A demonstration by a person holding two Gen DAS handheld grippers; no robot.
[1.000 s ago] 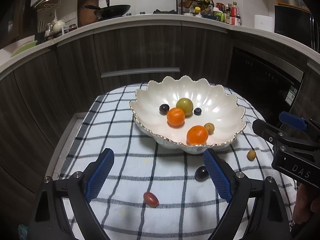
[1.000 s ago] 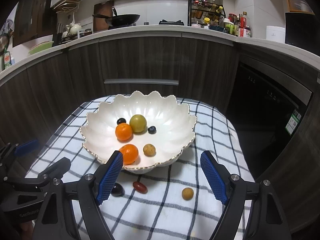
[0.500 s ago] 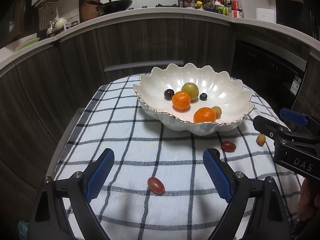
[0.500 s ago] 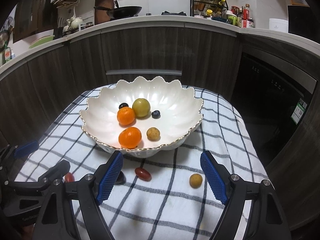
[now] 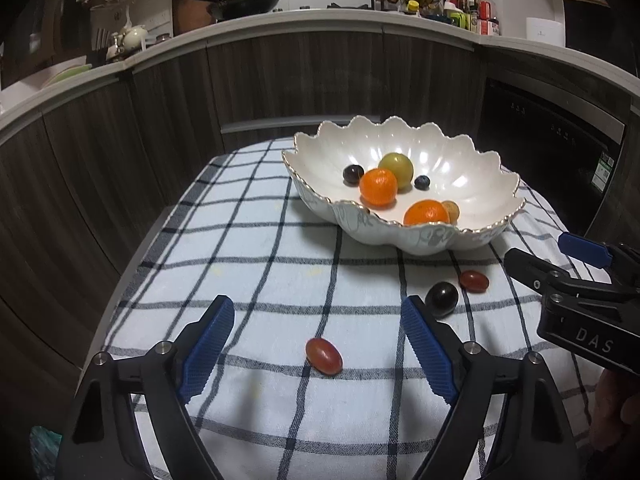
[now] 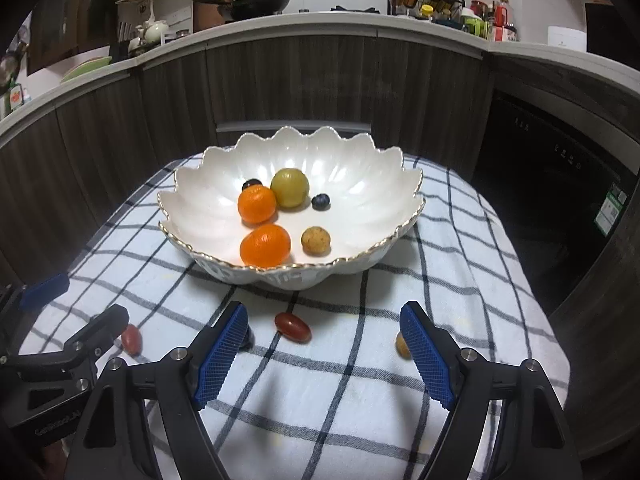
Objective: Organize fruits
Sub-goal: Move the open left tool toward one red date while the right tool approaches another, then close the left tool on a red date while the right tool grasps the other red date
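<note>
A white scalloped bowl (image 5: 400,236) (image 6: 288,278) on a checked cloth holds two oranges (image 6: 265,244), a green-yellow fruit, a dark grape, a blueberry and a small tan fruit. On the cloth lie a red grape (image 5: 324,356), a dark grape (image 5: 441,298) and a second red grape (image 5: 474,281) (image 6: 293,327). My left gripper (image 5: 316,312) hangs low with its jaws closing; the first red grape lies between them, untouched. My right gripper (image 6: 324,314) is open over the second red grape. A tan fruit (image 6: 402,346) sits by its right finger, whose left partner half hides the dark grape.
The checked cloth (image 5: 260,248) covers a small table that drops off at the left and right edges. Dark cabinets and a black appliance (image 6: 552,184) stand close behind. The counter above carries a wok and a bottle rack. A hand (image 5: 612,400) holds the right gripper.
Both grippers have sunk toward the cloth, so the bowl looks flatter and farther up. The left jaws stand slightly narrower. No fruit has moved.
</note>
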